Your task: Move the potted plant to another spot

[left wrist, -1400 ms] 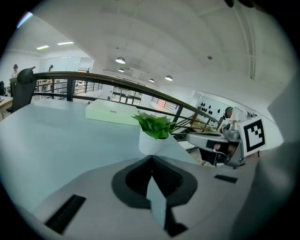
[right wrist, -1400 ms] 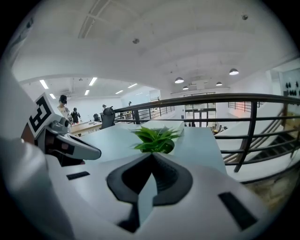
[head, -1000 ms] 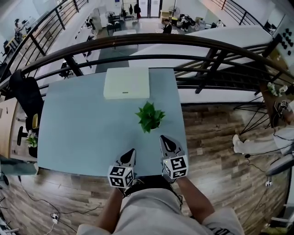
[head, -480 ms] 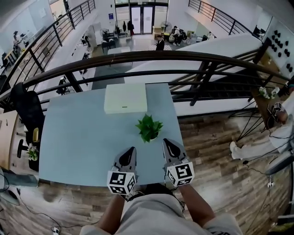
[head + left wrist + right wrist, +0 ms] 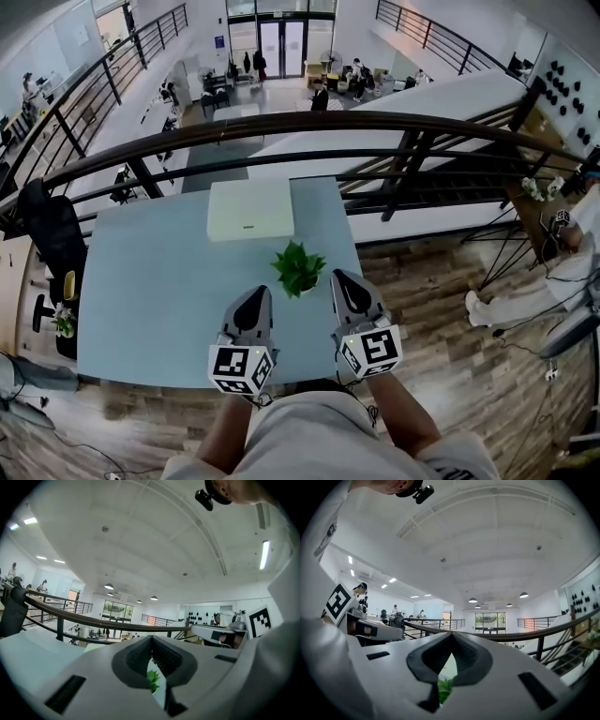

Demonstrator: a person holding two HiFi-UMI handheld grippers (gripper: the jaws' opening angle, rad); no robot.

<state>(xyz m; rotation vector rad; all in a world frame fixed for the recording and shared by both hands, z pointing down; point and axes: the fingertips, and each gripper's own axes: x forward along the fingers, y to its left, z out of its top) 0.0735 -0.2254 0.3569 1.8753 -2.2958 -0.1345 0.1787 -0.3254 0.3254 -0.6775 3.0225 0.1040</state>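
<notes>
Pale blue bench (image 5: pixel 141 281) by a dark curved railing (image 5: pixel 281 122), wood-plank floor (image 5: pixel 441 309) to the right, black office chair (image 5: pixel 47 230) at left, glass doors (image 5: pixel 281 47) far beyond, round lamps (image 5: pixel 524 595) glowing on the white ceiling (image 5: pixel 497 536)

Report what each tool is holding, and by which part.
Nothing is held. The left tool and right tool both have their jaws together, empty; the potted plant stands untouched on the table ahead of them.
</notes>
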